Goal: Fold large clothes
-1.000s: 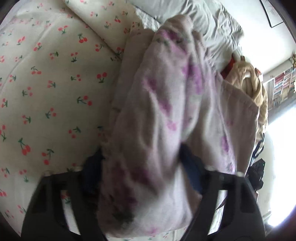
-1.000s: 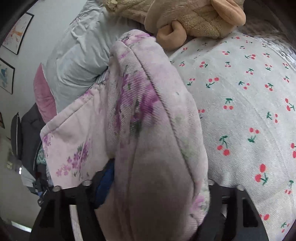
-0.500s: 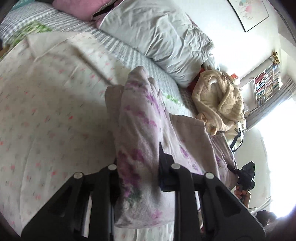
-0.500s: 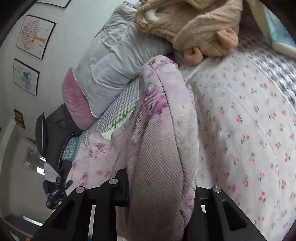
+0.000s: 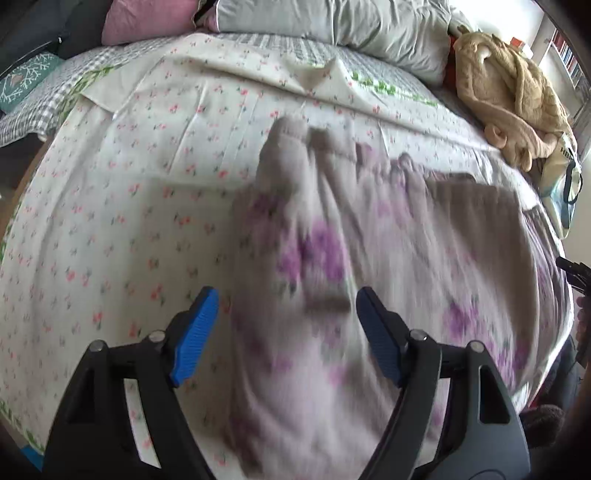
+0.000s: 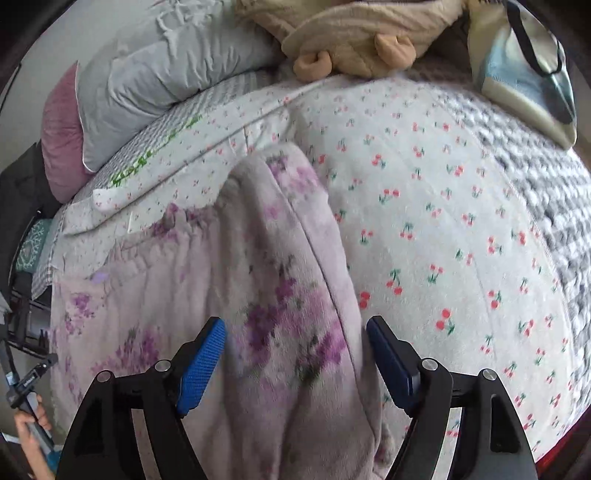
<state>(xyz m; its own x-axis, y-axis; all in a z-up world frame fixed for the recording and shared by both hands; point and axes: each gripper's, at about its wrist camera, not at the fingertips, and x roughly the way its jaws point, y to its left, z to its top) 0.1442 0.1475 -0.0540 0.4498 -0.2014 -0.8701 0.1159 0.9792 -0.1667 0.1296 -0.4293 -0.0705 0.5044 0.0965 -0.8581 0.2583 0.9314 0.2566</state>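
A pale pink fleece garment with purple flowers lies folded on the bed, its gathered waistband toward the pillows. It also shows in the right wrist view. My left gripper is open, its blue pads on either side of the garment's near edge, holding nothing. My right gripper is open too, its pads on either side of the garment's right fold, holding nothing.
The bed has a cherry-print cover. A grey pillow and a pink pillow lie at the head. A tan plush robe and a bag lie at the far right.
Both grippers have opened and let go of the garment. It has dropped flat onto the bed, and both grippers have pulled back from it.
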